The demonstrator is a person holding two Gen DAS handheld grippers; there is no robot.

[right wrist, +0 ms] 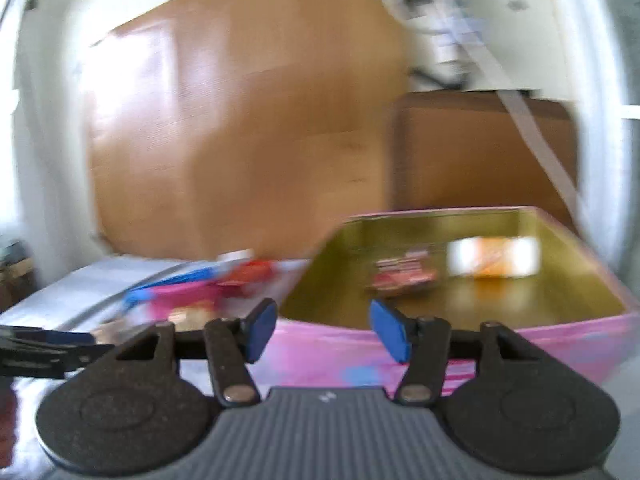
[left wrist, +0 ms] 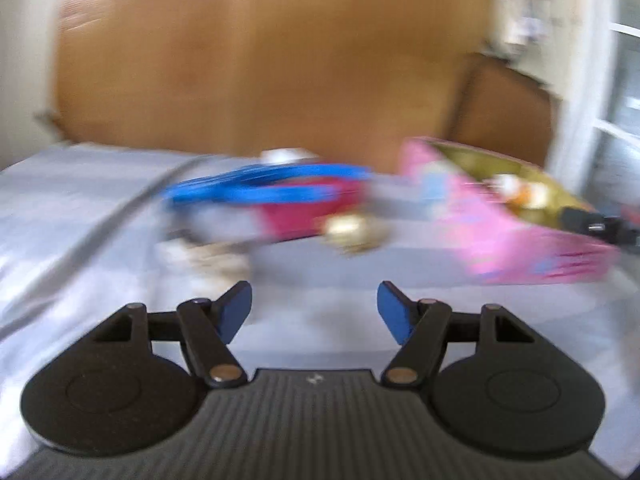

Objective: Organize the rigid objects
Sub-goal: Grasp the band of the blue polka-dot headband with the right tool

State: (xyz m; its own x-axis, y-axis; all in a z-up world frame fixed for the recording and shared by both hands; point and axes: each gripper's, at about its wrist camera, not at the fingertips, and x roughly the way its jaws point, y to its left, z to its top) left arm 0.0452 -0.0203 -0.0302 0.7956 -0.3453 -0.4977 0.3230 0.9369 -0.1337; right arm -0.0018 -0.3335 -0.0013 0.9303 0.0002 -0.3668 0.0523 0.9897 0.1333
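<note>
Both views are motion-blurred. My left gripper (left wrist: 315, 304) is open and empty above a grey cloth-covered table (left wrist: 80, 208). Ahead of it lie a blue and magenta item (left wrist: 280, 196), a small gold object (left wrist: 352, 230) and a pale object (left wrist: 204, 258). A pink tin box (left wrist: 500, 232) with a gold inside stands at the right. My right gripper (right wrist: 323, 326) is open and empty just in front of the pink tin box (right wrist: 440, 344). Inside the box lie a red packet (right wrist: 404, 274) and an orange-and-white packet (right wrist: 494, 258).
A large brown cardboard box (left wrist: 260, 60) stands behind the table, with a smaller one (right wrist: 480, 152) to its right. The left gripper shows at the left edge of the right wrist view (right wrist: 44, 350). A pile of blue, pink and red items (right wrist: 192, 288) lies left of the tin.
</note>
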